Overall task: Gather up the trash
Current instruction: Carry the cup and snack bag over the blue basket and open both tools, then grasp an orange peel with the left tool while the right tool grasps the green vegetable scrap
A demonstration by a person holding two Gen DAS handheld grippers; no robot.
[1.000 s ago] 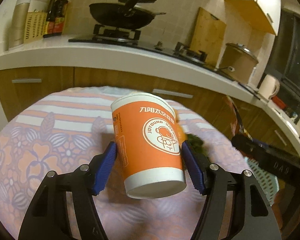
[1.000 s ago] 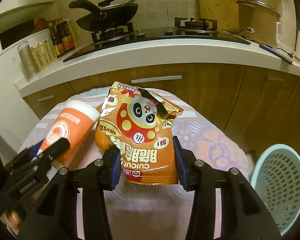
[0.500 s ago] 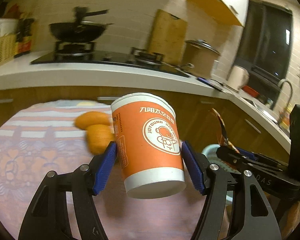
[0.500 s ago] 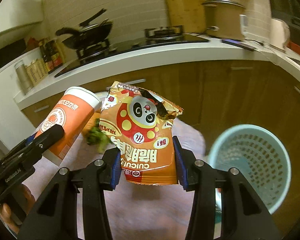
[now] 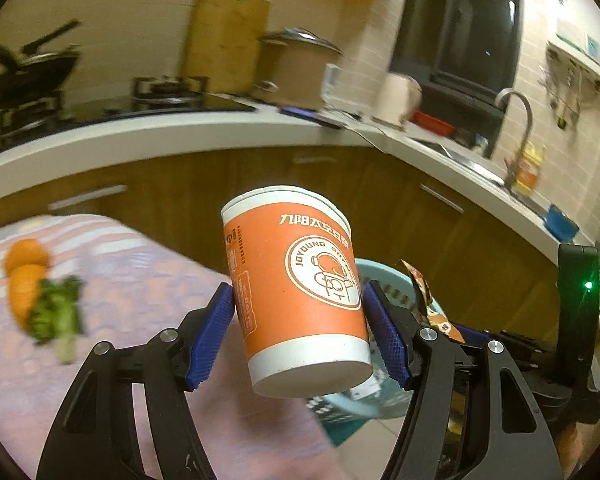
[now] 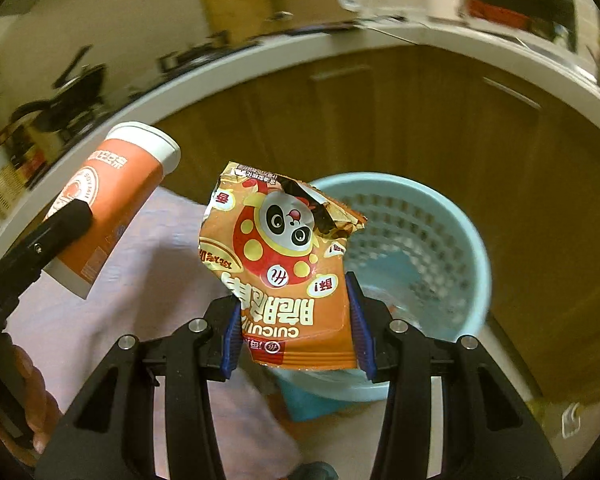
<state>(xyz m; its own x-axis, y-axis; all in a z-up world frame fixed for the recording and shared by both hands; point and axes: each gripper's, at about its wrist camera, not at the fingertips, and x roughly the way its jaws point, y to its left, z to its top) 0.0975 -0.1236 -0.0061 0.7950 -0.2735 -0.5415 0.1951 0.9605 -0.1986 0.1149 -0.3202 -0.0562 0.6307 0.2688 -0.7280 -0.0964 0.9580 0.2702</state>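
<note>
Currently: left gripper jaws clamp orange paper cup; right gripper jaws pinch torn snack bag, above blue mesh bin. Neither dropped yet. Carrot, greens on desk.

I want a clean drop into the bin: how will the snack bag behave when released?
The snack bag looks torn open and crumpled, so probably light and floppy. It may flutter rather than fall straight toward the basket.
</note>
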